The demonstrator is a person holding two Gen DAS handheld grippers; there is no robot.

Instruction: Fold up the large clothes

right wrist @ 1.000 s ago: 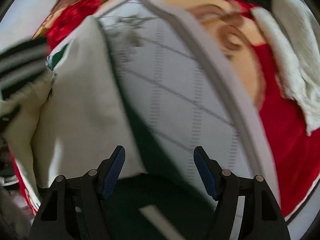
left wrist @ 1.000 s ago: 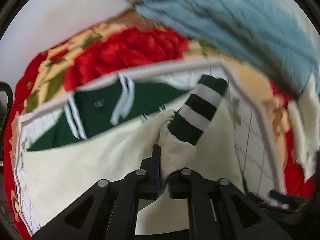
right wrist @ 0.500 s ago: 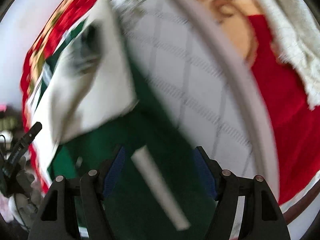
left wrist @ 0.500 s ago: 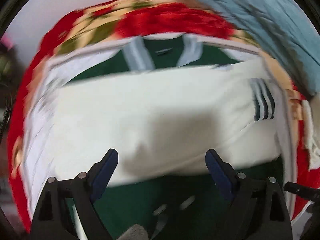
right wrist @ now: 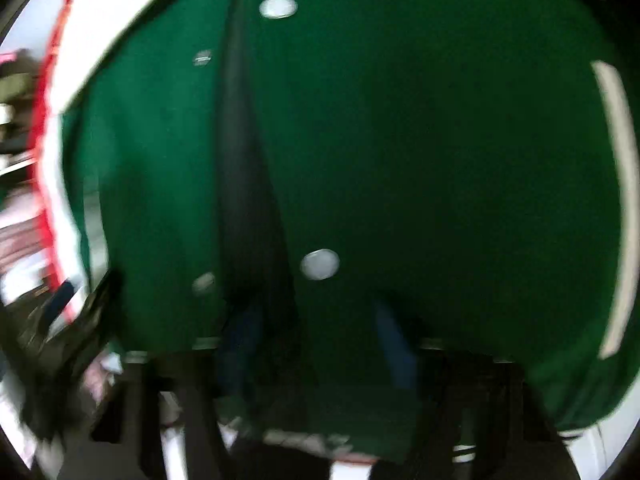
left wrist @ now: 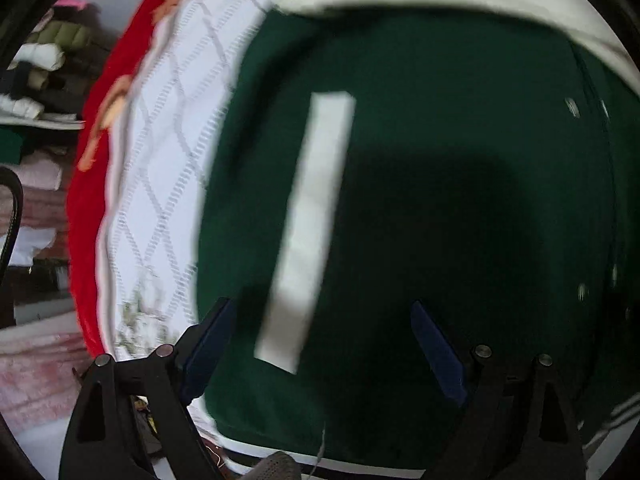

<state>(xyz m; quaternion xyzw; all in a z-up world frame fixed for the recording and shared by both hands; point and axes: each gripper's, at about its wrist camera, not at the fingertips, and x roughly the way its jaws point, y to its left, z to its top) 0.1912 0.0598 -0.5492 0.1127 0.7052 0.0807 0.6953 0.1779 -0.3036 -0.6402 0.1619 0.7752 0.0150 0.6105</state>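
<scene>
While right claw (right wrist: 316,344) is closing over green jacket (right wrist: 400,140) hem at 6 o'clock | left claw (left wrist: 320,344) wide open, empty | risk: blurry rush, pinches one layer, fold skews

A green jacket (left wrist: 460,200) lies on what seems a white quilted mat (left wrist: 160,184).

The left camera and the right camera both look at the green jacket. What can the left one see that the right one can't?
Only the left wrist view shows the white quilted cover with its diamond stitching beside the jacket, and the left gripper, its jaws wide apart above the cloth.

Only the right wrist view shows the big round snap buttons up close along the jacket's front opening, and the right gripper, blurred, with its jaws closing over the jacket's bottom edge.

Both show the green jacket, a white pocket stripe and the red blanket.
</scene>
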